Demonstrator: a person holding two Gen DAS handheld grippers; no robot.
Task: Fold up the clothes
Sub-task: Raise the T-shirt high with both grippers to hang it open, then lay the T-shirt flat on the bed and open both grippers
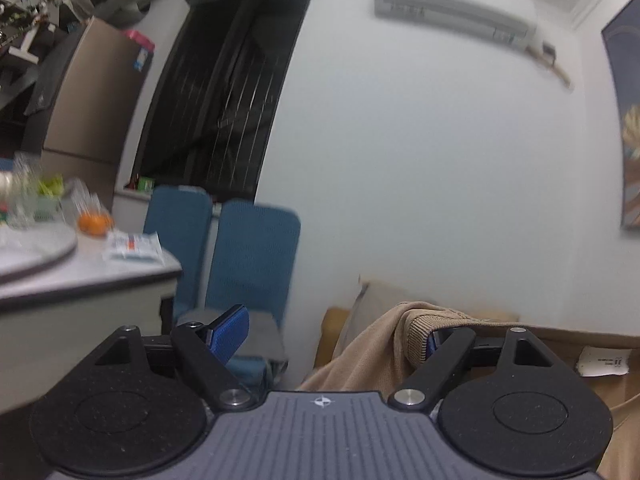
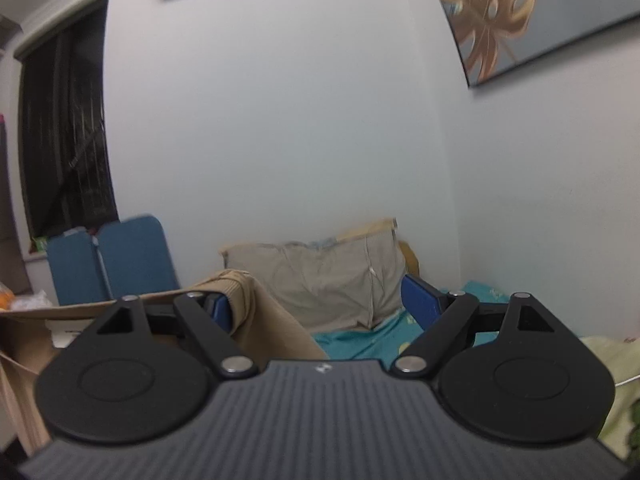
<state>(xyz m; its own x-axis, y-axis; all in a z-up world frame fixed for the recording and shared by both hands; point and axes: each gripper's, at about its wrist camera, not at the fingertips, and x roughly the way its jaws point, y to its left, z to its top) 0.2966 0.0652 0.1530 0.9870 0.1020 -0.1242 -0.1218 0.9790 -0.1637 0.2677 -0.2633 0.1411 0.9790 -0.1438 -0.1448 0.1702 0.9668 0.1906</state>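
Pale-walled bedroom, both cameras raised toward wall. Left gripper (image 1: 332,332): jaws spread wide, ribbed hem of tan knit garment (image 1: 420,320) draped over its right blue pad; left pad bare. Right gripper (image 2: 316,300): jaws spread wide, same garment hanging over its left blue pad. Beyond: grey pillow (image 2: 320,276), teal bedsheet (image 2: 360,338), blue chairs (image 1: 248,256), white cluttered table (image 1: 80,276), wall air conditioner (image 1: 452,8).

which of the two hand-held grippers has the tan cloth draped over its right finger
The left hand-held gripper: the tan garment's ribbed edge hangs over its right finger. On the right hand-held gripper the cloth hangs over the left finger instead.
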